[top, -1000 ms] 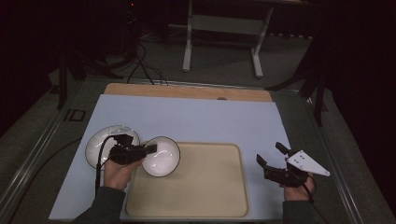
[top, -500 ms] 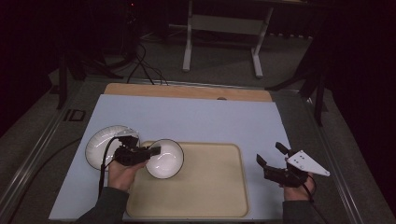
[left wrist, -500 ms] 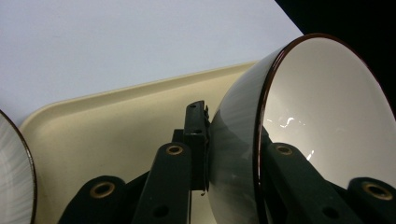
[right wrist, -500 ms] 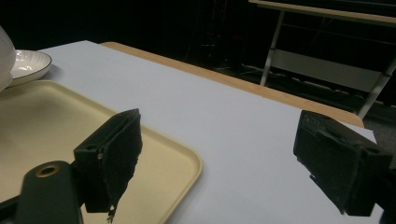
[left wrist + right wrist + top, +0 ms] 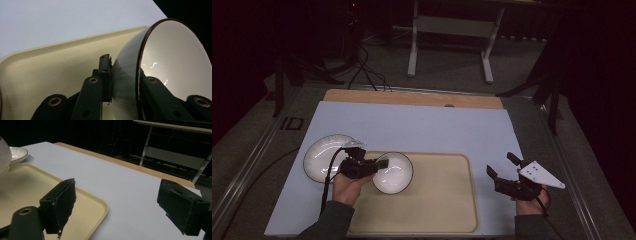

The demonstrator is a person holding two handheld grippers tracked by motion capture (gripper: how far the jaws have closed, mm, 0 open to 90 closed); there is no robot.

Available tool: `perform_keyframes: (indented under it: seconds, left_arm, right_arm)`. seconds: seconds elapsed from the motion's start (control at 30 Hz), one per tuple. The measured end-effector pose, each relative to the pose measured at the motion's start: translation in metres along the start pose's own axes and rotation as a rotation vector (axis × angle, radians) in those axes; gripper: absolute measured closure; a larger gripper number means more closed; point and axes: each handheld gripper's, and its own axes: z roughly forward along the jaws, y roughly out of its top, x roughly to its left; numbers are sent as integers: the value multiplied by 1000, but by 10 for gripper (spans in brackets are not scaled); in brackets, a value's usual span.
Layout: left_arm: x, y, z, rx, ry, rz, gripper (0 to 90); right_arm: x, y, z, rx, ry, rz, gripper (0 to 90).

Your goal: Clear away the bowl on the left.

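Bowl (image 5: 393,173) white, dark-rimmed, tilted over tray's left end | tray (image 5: 447,200) beige, on blue mat, likely the drop spot | plate (image 5: 319,157) just left of tray | L gripper (image 5: 379,164) clamped on bowl rim, wall pinched btwn jaws | R gripper (image 5: 501,167) jaws wide, empty, parked right of tray.

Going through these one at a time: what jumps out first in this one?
The white bowl, clamped by its rim in the left gripper and tipped over the beige tray's left end. Just left of it a white plate lies on the pale blue mat. The right gripper waits open past the tray's right edge, holding nothing.
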Motion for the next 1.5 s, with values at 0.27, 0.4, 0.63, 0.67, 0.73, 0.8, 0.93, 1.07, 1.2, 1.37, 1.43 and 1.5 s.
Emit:
perform_keyframes:
  seconds: [0.27, 0.4, 0.63, 0.67, 0.73, 0.8, 0.93, 1.07, 1.2, 1.37, 1.43, 1.5]
  left_arm:
    - [-3, -2, 7, 19, -1, 4, 786]
    - [-5, -4, 12, 29, 0, 6, 785]
    - [-6, -7, 24, 64, 0, 7, 784]
    - [-7, -8, 26, 66, 3, 6, 784]
    - [-7, -9, 30, 74, 8, 11, 782]
    - [-7, -10, 33, 82, 8, 11, 782]
    - [-7, -11, 38, 94, 5, 2, 782]
    - [-7, -12, 41, 102, 7, 2, 782]
    - [-7, -14, 45, 112, 25, 8, 781]
    - [-6, -15, 51, 119, 38, 7, 780]
    - [-5, -15, 51, 117, 33, 2, 780]
    - [-5, -15, 52, 114, 31, 3, 778]
  right_arm:
    - [1, 0, 0, 1, 0, -4, 150]
    - [1, 0, 0, 1, 0, -2, 150]
    - [1, 0, 0, 1, 1, -1, 150]
    - [1, 0, 0, 1, 1, -2, 150]
    - [1, 0, 0, 2, 1, -4, 151]
    - [1, 0, 0, 0, 1, -4, 151]
    - [1, 0, 0, 0, 1, -4, 152]
    - [1, 0, 0, 1, 1, -2, 152]
    - [1, 0, 0, -1, 1, -4, 152]
    - [1, 0, 0, -1, 1, -3, 152]
    - [1, 0, 0, -2, 1, -4, 152]
    - [1, 0, 0, -1, 1, -3, 152]
